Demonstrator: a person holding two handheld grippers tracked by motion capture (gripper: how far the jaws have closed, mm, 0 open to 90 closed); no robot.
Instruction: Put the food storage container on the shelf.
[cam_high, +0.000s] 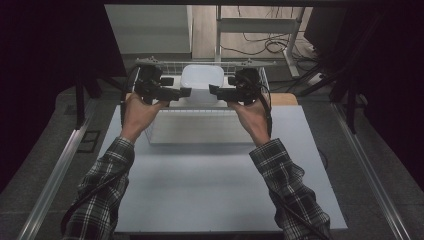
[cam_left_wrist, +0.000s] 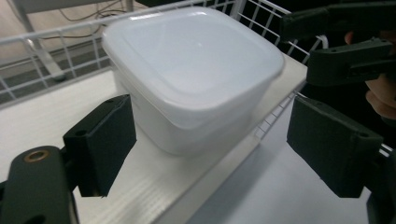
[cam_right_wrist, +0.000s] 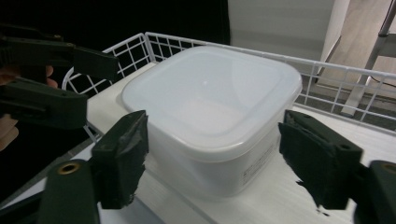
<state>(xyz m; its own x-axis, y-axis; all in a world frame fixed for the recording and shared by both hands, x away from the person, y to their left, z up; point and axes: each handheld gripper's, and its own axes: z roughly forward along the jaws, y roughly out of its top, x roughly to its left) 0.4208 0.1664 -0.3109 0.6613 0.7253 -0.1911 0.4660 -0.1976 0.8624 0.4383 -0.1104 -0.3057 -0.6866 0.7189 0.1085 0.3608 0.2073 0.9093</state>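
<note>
Container (cam_high: 202, 80), a white plastic box with its lid on, is seen from the high view at the far end of the table (cam_high: 220, 190), standing inside a white wire basket (cam_high: 165, 111). The left gripper (cam_high: 185, 92) and the right gripper (cam_high: 214, 89) are held just near of it, one at each side, tips turned toward each other.

In the left gripper view, the jaws are spread wide and empty, and the container (cam_left_wrist: 196, 60) lies between and beyond them on the basket's white floor (cam_left_wrist: 56, 107). The right gripper (cam_left_wrist: 336, 44) is seen at the far right.

In the right gripper view, the jaws are likewise wide and hold nothing; the container (cam_right_wrist: 210, 93) is framed between them. A lift is probably being prepared: both grippers should be brought level to opposite walls under the lid's rim and closed evenly, so nothing tips.
</note>
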